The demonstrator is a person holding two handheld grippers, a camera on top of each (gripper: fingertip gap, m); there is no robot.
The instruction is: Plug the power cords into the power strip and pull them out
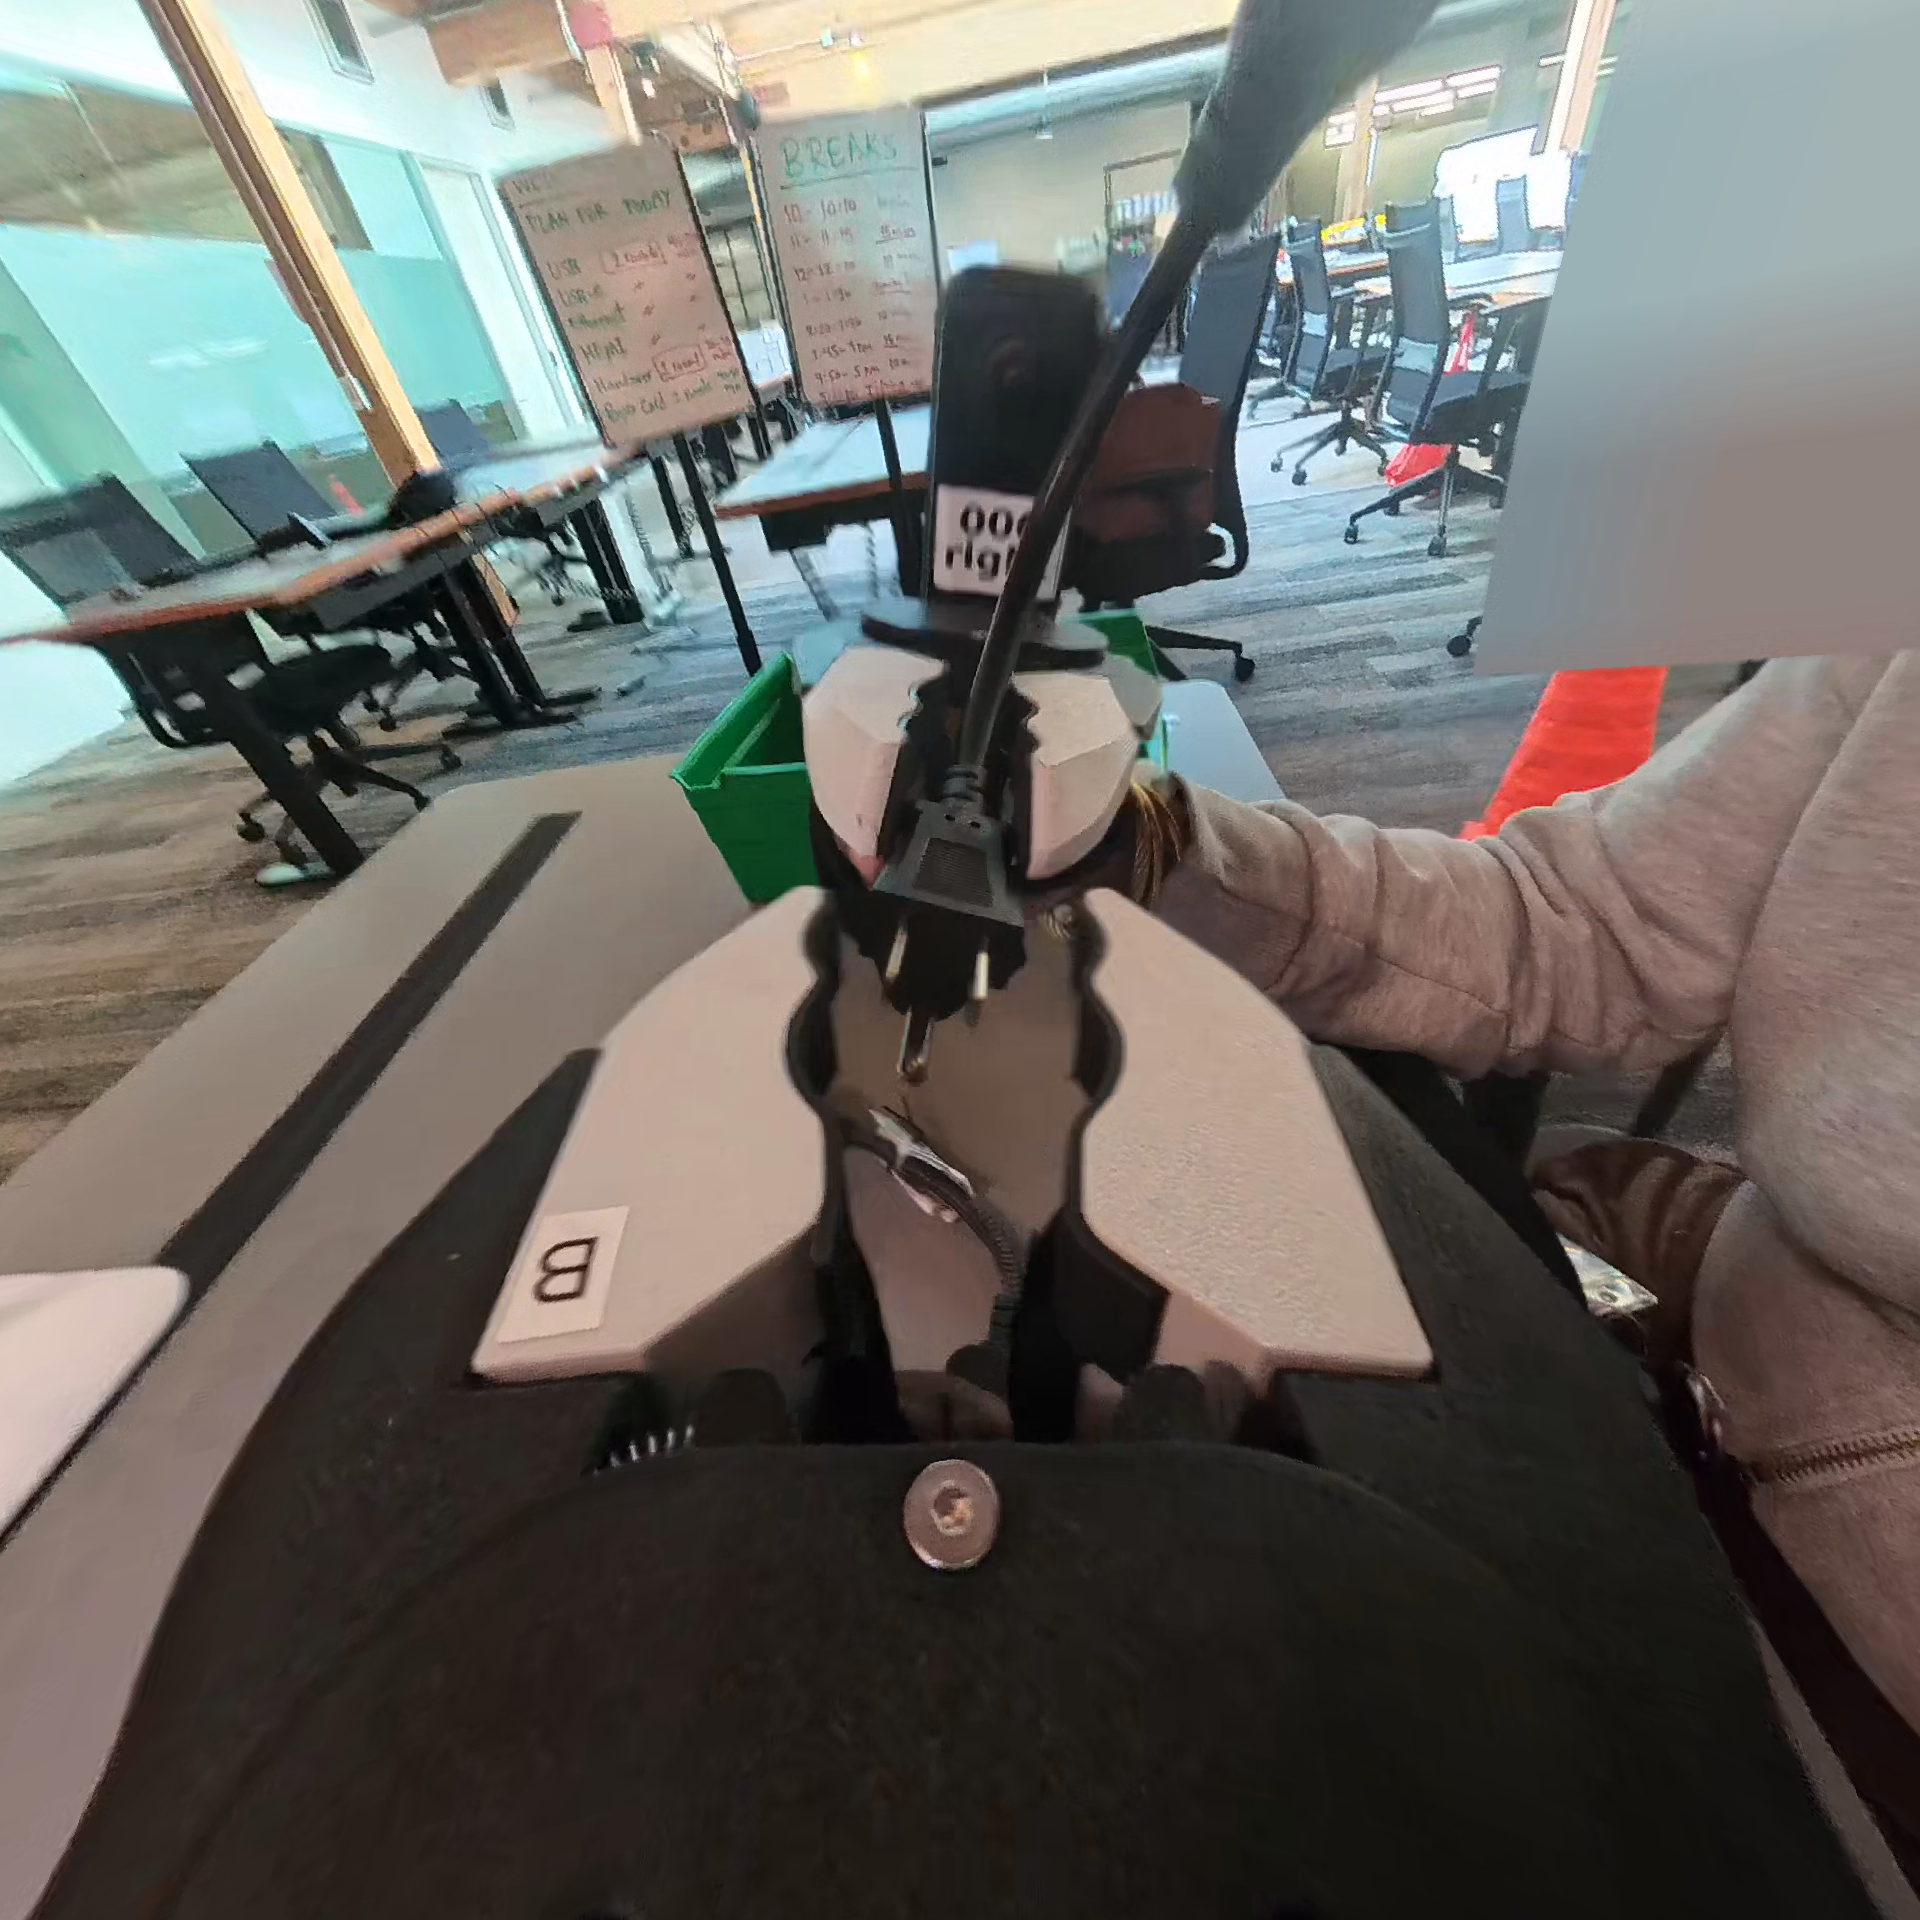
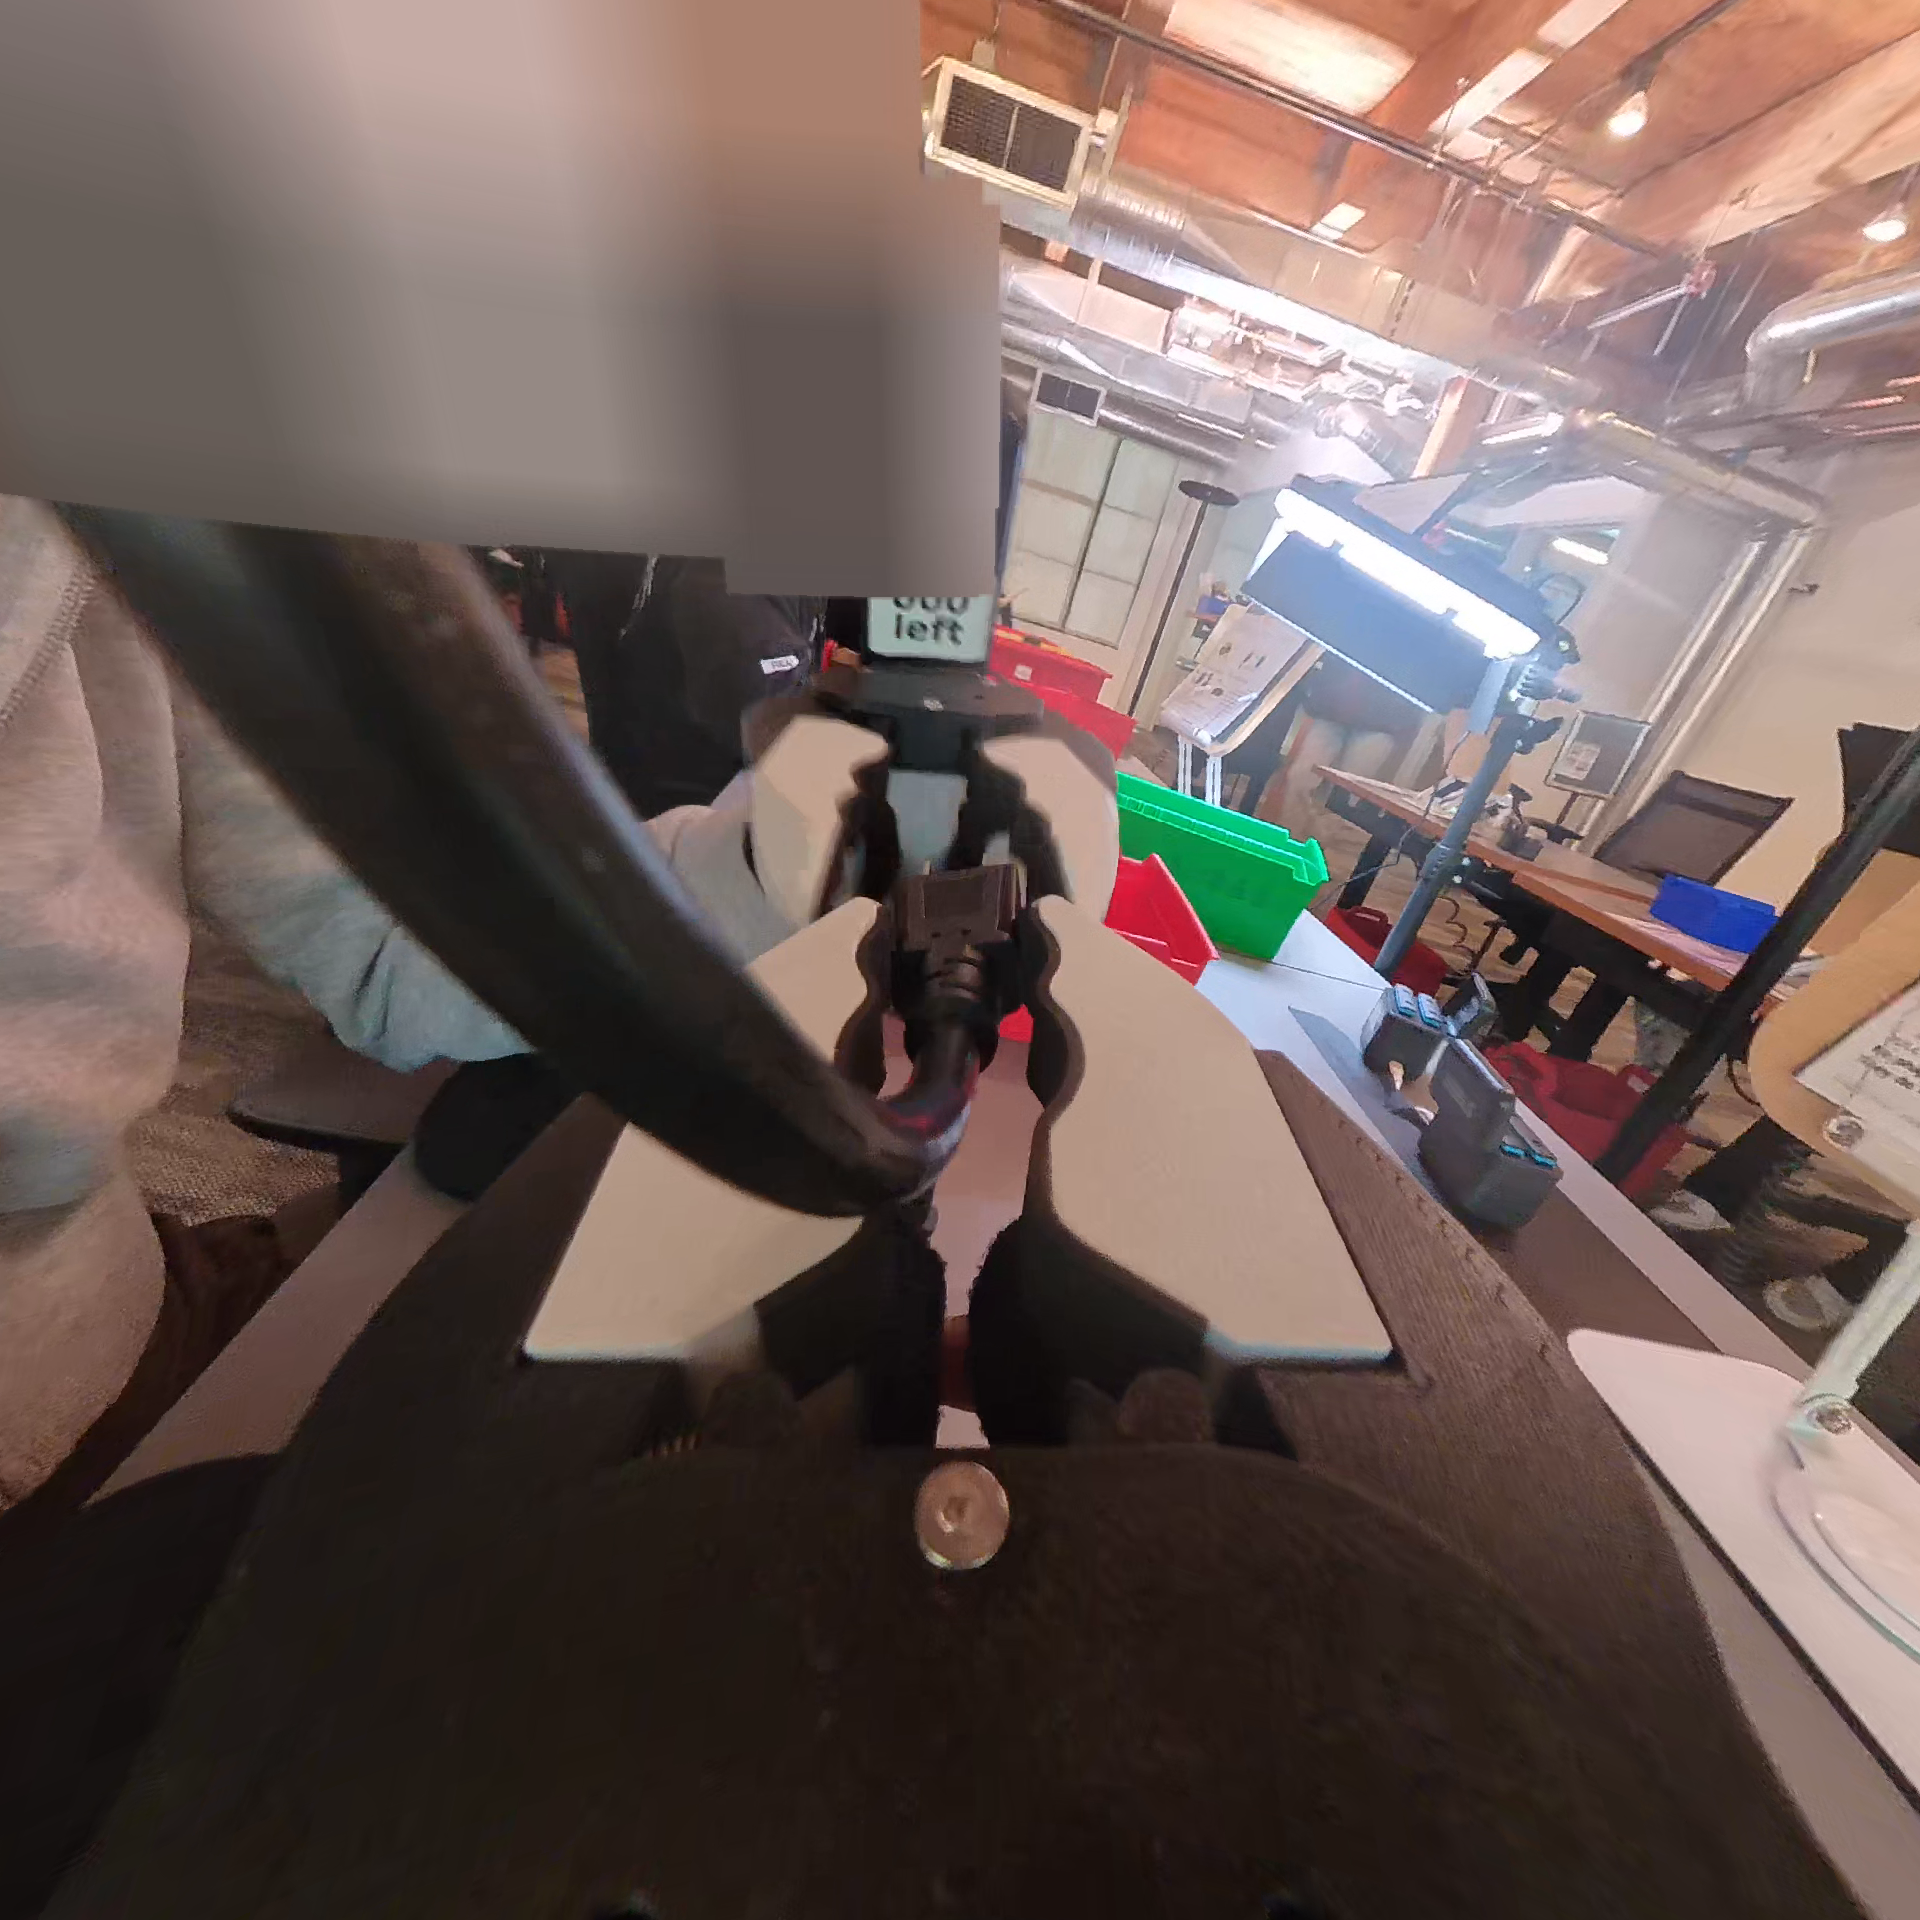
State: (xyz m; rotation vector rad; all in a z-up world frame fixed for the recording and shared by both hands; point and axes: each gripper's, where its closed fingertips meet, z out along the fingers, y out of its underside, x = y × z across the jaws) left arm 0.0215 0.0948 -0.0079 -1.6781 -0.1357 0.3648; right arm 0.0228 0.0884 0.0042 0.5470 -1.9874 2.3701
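Note:
A black power cord plug (image 1: 945, 868) with metal prongs is clamped in my right gripper (image 1: 956, 831), prongs pointing at my left gripper (image 1: 951, 925). The left gripper is open, and its grey fingers (image 1: 707, 1122) flank the prongs without touching them. In the right wrist view the right gripper (image 2: 953, 914) is shut on the plug (image 2: 951, 925), with the left gripper (image 2: 945, 873) facing it just beyond. The thick black cord (image 2: 520, 831) loops back and up to the left; in the left wrist view it (image 1: 1101, 395) rises to the upper right. No power strip shows.
Both grippers are held above a grey table (image 1: 416, 987). A green bin (image 2: 1216, 862) and a red bin (image 2: 1153, 914) stand behind. Black devices (image 2: 1455, 1101) lie on the right. A person's grey sleeve (image 1: 1455, 914) is at right. A light on a stand (image 2: 1392, 582) is farther back. Only a small space, under 4 cm, lies between the two pairs of fingers.

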